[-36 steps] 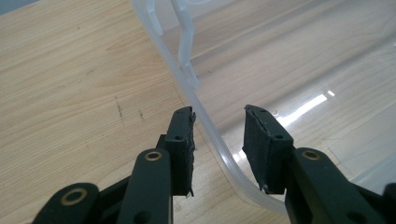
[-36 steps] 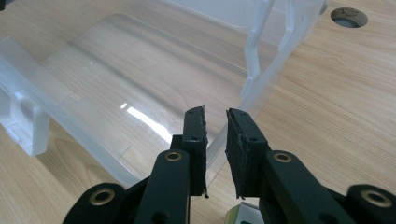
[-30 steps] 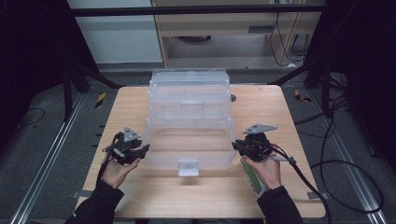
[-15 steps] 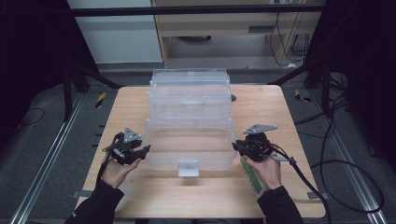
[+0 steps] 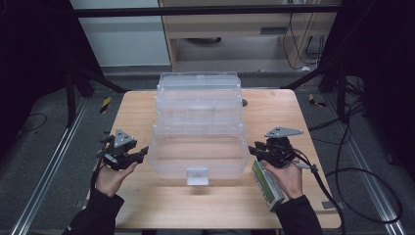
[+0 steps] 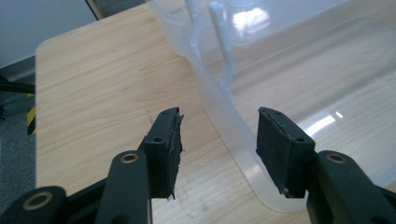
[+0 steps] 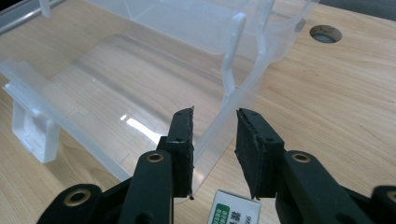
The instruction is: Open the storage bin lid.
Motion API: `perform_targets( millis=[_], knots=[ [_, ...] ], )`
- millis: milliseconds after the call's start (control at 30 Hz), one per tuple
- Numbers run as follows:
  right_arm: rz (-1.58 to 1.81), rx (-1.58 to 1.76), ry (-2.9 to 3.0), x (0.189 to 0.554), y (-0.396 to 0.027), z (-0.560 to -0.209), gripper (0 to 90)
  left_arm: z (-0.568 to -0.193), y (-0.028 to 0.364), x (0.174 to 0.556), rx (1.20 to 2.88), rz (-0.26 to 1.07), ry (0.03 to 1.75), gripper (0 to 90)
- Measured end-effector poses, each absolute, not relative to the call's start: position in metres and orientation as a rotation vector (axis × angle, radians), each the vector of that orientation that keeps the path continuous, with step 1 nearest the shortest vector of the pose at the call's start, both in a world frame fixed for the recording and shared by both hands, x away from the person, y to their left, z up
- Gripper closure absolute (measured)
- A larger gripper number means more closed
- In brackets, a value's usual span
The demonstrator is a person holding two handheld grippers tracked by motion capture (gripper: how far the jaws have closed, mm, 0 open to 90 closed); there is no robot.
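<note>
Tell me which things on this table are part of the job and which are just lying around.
In the job:
- clear plastic tiered storage box, opened out on the wooden table
- left gripper, jaws just opening, astride the box's wall without pressing
- right gripper, jaws just opening, astride the opposite wall

Lying about:
- green and white labelled packet by the right hand
- round hole in the tabletop

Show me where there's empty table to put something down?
Bare wood lies along the near edge of the table, in front of the clear plastic box, and in its far left corner. Beside the box it is crowded: left gripper, right gripper.
</note>
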State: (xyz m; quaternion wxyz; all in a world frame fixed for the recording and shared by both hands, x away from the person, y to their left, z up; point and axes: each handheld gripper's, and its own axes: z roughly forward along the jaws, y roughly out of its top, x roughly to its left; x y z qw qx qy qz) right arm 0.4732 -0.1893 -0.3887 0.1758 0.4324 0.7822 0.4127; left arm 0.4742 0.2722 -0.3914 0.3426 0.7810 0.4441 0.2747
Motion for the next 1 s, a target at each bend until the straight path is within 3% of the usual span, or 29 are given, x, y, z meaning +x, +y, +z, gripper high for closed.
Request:
perform_targets(
  millis=[600, 1000],
  knots=[
    [1.108, 1.295, 2.165, 0.462, -0.215, -0.362, 53.2, -0.403, 0.317, 0.486, 1.958, 0.735, 1.329, 39.2],
    [1.018, 1.348, 2.215, 0.453, -0.226, -0.359, 46.1, -0.404, 0.323, 0.487, 1.959, 0.747, 1.351, 36.2]
  ],
)
